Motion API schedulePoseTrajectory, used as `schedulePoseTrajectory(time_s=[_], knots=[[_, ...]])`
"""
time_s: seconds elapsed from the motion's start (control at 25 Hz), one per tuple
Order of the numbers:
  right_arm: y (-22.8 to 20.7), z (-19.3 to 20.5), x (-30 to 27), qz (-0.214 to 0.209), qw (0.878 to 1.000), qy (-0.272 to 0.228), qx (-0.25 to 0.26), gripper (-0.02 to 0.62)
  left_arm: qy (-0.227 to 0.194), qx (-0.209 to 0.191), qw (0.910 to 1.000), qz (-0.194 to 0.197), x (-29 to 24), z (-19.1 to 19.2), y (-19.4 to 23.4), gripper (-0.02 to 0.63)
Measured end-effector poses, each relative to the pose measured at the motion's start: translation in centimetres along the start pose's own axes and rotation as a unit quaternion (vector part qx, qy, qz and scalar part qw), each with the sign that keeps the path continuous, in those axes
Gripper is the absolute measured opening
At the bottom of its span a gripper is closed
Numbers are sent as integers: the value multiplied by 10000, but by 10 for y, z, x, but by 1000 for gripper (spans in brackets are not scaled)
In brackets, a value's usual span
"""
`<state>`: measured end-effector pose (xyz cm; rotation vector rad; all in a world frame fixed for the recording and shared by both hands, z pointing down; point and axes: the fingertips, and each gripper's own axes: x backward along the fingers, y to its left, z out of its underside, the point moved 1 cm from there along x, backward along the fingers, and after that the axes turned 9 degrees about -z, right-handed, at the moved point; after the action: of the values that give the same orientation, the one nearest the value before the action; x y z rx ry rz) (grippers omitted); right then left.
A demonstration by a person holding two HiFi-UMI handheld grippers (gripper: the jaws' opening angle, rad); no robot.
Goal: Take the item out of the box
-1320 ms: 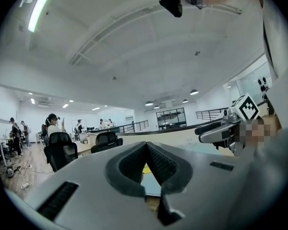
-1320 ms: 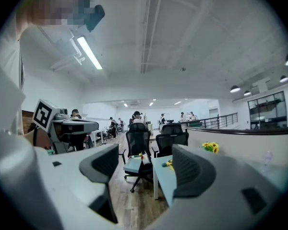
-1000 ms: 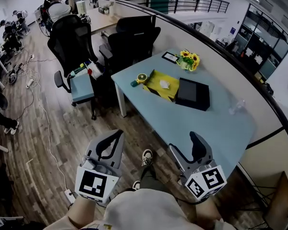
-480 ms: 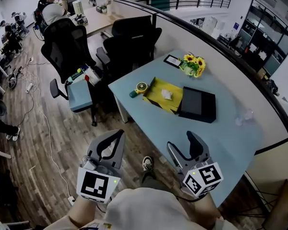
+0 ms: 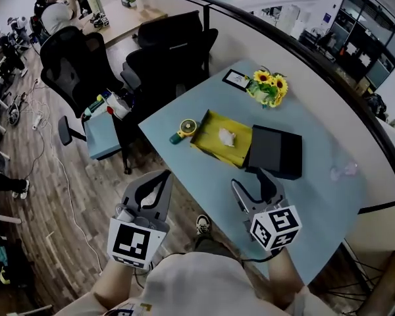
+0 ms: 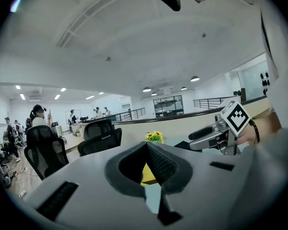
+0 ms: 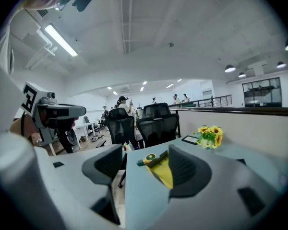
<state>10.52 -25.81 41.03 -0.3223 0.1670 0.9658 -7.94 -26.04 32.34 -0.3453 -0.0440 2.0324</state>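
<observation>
1. A light blue table (image 5: 316, 196) stands by a curved wall, with black chairs (image 5: 168, 51) behind it.
2. On the table a yellow box (image 5: 210, 140) lies open. Its black lid (image 5: 275, 151) touches the right side.
3. The item (image 5: 226, 136), small and white, lies in the middle of the box. It is too small to tell which way it points.
4. The left gripper (image 5: 164, 174) hangs over the wood floor, tips pressed together, nothing in them.
5. The right gripper (image 5: 250, 180) hovers near the box, jaws apart and empty. They have just been closing a little.

Inside the box (image 5: 209, 131), the white item (image 5: 226, 136) is unidentifiably small.
</observation>
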Motion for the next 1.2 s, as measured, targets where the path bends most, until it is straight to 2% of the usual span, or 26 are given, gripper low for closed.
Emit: schedulePoseTrajectory(time_s=[0.2,0.48,0.88,1.2], knots=[[-49,14,-39,60,9993,338,-131,295,251,-187,9994,155,-59,15,3,3],[-97,41,-92,114,9965,785,-279,295,566,-202,9980,205,-129,53,16,3],[-141,81,-160,223,9899,1359,-339,293,1115,-244,9923,475,-190,113,26,3],[-161,131,-214,108,9786,2039,-272,293,1428,-162,9872,688,-223,169,35,3]])
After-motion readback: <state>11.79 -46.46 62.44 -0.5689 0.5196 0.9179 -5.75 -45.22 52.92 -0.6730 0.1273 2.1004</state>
